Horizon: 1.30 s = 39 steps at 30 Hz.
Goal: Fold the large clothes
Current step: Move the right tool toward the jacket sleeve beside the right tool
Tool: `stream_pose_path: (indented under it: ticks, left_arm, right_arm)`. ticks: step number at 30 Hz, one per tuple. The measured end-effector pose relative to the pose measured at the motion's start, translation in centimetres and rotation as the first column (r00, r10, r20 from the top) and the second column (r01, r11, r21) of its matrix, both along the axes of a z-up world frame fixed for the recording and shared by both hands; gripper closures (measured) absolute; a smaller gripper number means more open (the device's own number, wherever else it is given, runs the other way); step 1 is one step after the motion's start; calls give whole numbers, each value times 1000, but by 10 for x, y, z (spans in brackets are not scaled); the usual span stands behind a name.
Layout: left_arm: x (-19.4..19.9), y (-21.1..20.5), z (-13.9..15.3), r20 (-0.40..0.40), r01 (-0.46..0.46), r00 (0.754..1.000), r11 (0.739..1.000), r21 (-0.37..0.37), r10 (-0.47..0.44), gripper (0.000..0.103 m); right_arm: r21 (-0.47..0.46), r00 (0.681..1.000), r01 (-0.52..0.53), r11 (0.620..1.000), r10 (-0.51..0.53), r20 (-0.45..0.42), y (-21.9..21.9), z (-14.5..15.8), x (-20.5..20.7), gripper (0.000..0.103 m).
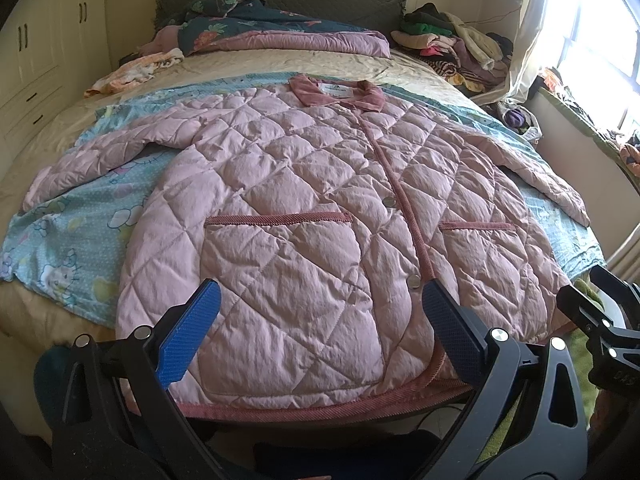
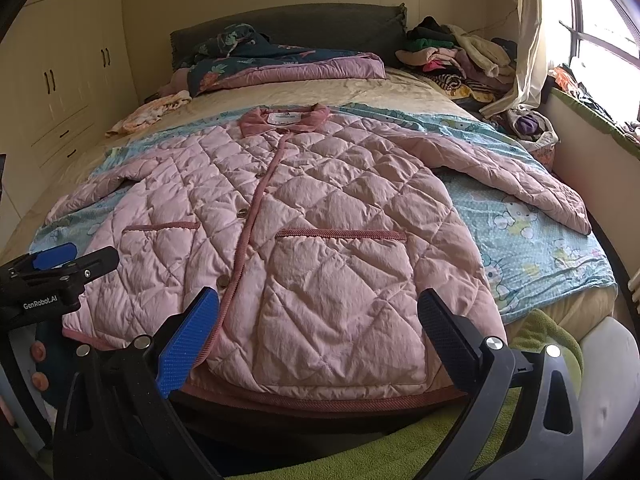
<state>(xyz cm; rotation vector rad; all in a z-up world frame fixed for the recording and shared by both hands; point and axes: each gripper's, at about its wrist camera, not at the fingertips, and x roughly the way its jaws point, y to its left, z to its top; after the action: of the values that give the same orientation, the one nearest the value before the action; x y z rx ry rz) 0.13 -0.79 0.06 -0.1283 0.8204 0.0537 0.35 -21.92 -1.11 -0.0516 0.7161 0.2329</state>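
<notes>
A large pink quilted jacket lies flat and face up on the bed, buttoned, collar toward the headboard, both sleeves spread out to the sides. Its hem hangs at the bed's near edge. My left gripper hovers open just above the hem, left of the button placket, with nothing between its blue pads. My right gripper is open too, over the hem below the right pocket. Each gripper shows at the edge of the other's view: the right gripper's black fingers, the left gripper.
A light blue cartoon-print sheet lies under the jacket. A folded quilt and loose clothes sit near the headboard. A pile of clothes fills the back right corner by the window. Wardrobe doors line the left wall. Green cloth lies at the bed's foot.
</notes>
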Motion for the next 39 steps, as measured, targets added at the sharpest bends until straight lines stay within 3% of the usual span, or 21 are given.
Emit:
stream_pose_path:
  ticks: [15,39]
  left_arm:
    - [17,5,-2,-9,5,1000,1000,-5,-5,9]
    - [78,15,12,-11,-16,1000,999,-43,15,9]
  right_arm:
    - [-2,1000,-3,1000,3,-21,0,-1,15,4]
    - [52,998,-10,999,13,-59,0,14,90,4]
